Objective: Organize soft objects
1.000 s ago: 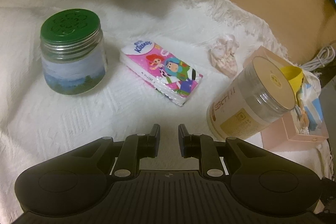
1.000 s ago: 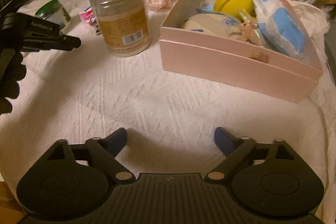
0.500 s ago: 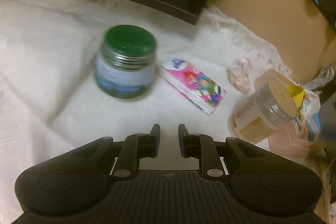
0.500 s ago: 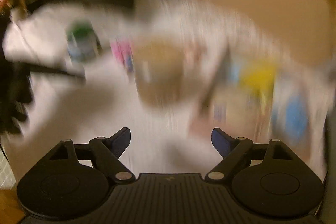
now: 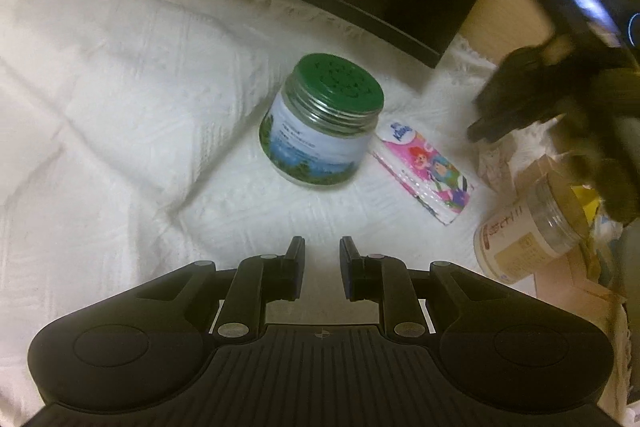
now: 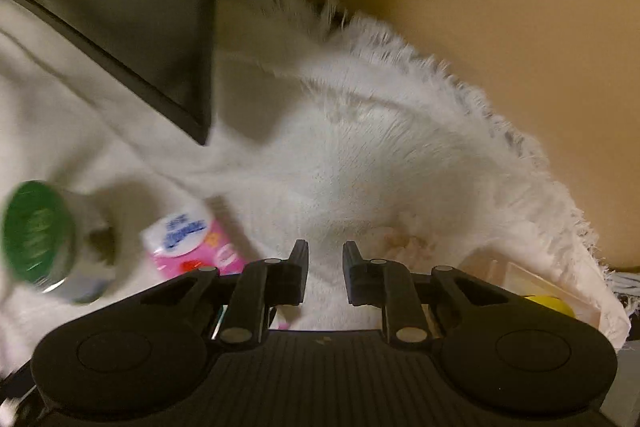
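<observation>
Tissue pack (image 5: 424, 175), light, soft and slick in its printed film, lies flat on the white cloth (image 5: 120, 87) just beside the green-lidded jar (image 5: 320, 123); best pinched across its short sides. Right gripper (image 6: 325, 255), empty, has just been closing to a narrow gap above it. Left gripper (image 5: 321, 253) narrowly parted, empty. Pink box (image 5: 576, 291) contents mostly hidden; clear canister (image 5: 528, 239) near it

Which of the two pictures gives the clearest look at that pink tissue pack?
The left wrist view: the tissue pack lies whole and fairly sharp beside the green-lidded jar. In the right wrist view it is blurred and partly hidden behind the gripper.
</observation>
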`<move>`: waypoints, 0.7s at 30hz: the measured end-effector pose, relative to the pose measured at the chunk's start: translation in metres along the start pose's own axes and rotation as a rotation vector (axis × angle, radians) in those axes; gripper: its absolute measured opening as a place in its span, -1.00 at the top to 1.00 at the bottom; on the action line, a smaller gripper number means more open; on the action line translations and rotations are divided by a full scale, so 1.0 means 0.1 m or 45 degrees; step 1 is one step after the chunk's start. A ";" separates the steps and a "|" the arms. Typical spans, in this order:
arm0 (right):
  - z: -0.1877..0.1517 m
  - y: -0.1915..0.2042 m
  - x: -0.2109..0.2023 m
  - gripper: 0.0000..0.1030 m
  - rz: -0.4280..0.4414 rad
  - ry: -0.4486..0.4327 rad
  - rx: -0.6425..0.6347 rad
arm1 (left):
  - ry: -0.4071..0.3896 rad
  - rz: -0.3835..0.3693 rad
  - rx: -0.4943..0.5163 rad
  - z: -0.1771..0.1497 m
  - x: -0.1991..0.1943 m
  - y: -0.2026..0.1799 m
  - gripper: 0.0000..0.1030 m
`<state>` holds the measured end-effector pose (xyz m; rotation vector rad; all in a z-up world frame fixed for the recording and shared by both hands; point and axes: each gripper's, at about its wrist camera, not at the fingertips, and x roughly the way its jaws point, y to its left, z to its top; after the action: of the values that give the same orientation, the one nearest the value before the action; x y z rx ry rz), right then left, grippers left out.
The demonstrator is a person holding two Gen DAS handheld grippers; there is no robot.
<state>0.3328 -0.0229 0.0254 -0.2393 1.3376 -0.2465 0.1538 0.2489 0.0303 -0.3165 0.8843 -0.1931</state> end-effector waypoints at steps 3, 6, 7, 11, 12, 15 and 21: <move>0.02 0.12 0.19 0.67 -0.038 0.058 -0.021 | -0.005 0.007 0.008 0.00 -0.03 0.02 0.60; -0.07 0.23 0.23 0.68 0.004 0.114 -0.065 | -0.013 0.012 0.006 0.02 -0.04 0.04 0.60; -0.12 0.26 0.23 0.69 0.051 0.132 -0.078 | -0.018 0.014 0.006 0.03 -0.05 0.04 0.60; -0.40 0.32 -0.04 0.69 0.356 0.154 -0.121 | -0.043 0.013 0.012 0.05 -0.05 0.05 0.60; -0.47 0.30 -0.16 0.69 0.361 0.119 -0.135 | -0.049 0.014 0.017 0.06 -0.04 0.04 0.60; -0.61 0.09 -0.58 0.68 0.374 -0.022 -0.116 | -0.131 0.008 0.115 0.08 -0.07 -0.13 0.60; -0.85 -0.44 -1.19 0.14 0.357 -0.304 -0.051 | -0.200 0.017 0.432 0.11 0.12 -0.65 0.60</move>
<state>0.2233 -0.0302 0.1309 -0.1086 1.1240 0.0445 0.1678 0.1866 0.0510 -0.0091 0.6835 -0.2976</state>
